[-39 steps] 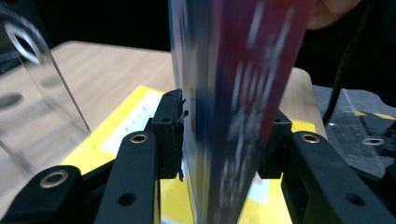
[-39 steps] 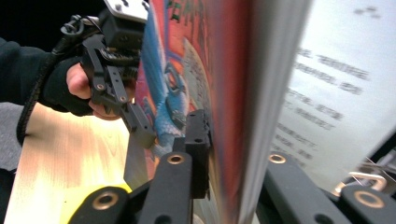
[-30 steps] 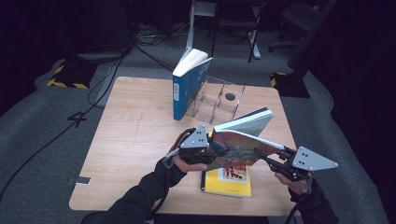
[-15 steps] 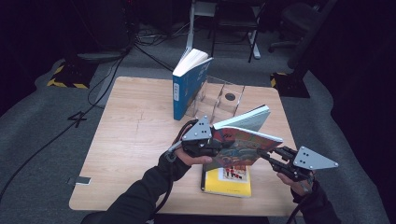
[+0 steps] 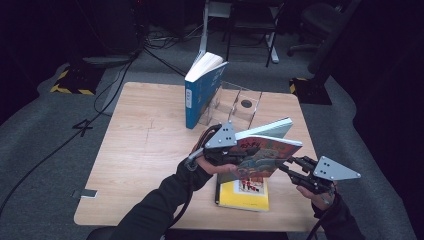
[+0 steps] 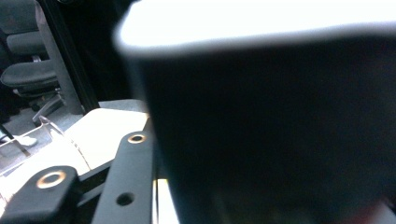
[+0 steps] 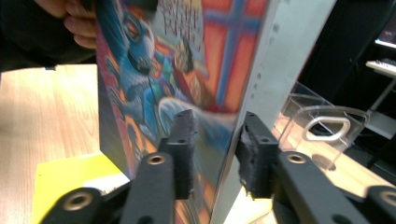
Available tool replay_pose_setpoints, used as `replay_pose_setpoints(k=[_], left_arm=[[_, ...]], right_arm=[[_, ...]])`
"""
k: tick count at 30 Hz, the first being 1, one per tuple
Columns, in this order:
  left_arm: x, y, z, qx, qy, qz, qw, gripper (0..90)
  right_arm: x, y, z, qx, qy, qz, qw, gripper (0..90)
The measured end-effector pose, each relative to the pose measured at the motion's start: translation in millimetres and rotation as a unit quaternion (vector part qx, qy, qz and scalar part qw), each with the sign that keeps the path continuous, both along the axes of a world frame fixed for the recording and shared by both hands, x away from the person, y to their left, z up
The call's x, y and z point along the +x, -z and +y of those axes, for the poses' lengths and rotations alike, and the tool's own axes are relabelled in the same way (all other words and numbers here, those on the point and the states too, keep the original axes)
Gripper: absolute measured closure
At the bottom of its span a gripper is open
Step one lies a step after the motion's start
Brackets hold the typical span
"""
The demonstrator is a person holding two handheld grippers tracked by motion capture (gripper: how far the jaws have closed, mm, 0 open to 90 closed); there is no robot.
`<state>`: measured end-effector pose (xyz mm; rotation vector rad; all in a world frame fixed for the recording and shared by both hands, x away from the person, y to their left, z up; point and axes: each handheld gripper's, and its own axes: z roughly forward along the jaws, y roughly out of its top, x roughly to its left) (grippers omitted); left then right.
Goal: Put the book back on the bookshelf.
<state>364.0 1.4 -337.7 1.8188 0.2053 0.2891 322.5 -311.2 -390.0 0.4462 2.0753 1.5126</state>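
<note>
Both grippers [image 5: 226, 152] [image 5: 286, 165] lifted the colourful book [image 5: 262, 157] above the yellow book [image 5: 245, 197].
Left clamped it; right jaws had just loosened, straddling its edge. One blue book [image 5: 200, 95] stood in the clear rack [image 5: 240, 105]; slotting remained.

high: overhead, forward-down | gripper views: close — share book [image 5: 260, 155]

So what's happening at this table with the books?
A person holds a colourful illustrated book up off the wooden table between two hand-held grippers. The left gripper grips its one end; the right gripper sits around the other edge, its jaws having just been opening, with the book between them. A yellow book lies flat below. A blue book stands leaning against a clear acrylic rack behind.
</note>
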Motion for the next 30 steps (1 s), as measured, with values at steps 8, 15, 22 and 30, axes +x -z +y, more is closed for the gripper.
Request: replay_pose_setpoints(k=[8, 15, 22, 30], left_arm=[[-1.4, -2.7, -2.2, 0.01, -0.017, -0.006, 0.9998, 72.0], [2.6, -2.5, -0.5, 0.006, -0.021, 0.002, 0.9998, 73.0], [3.8, -9.0, -2.2, 0.035, -0.054, 0.007, 0.9979, 72.4], [4.0, -9.2, -2.7, 0.033, -0.044, 0.004, 0.9985, 72.8]], right_arm=[[5.6, 15.4, -9.6, -0.024, 0.011, 0.041, 0.9988, 48.2], [15.7, 32.8, -27.7, -0.041, 0.022, 0.087, 0.9951, 40.0], [28.1, 52.6, -43.4, -0.043, 0.06, 0.126, 0.9893, 39.6], [31.9, 59.6, -42.7, -0.046, 0.058, 0.141, 0.9873, 39.4]])
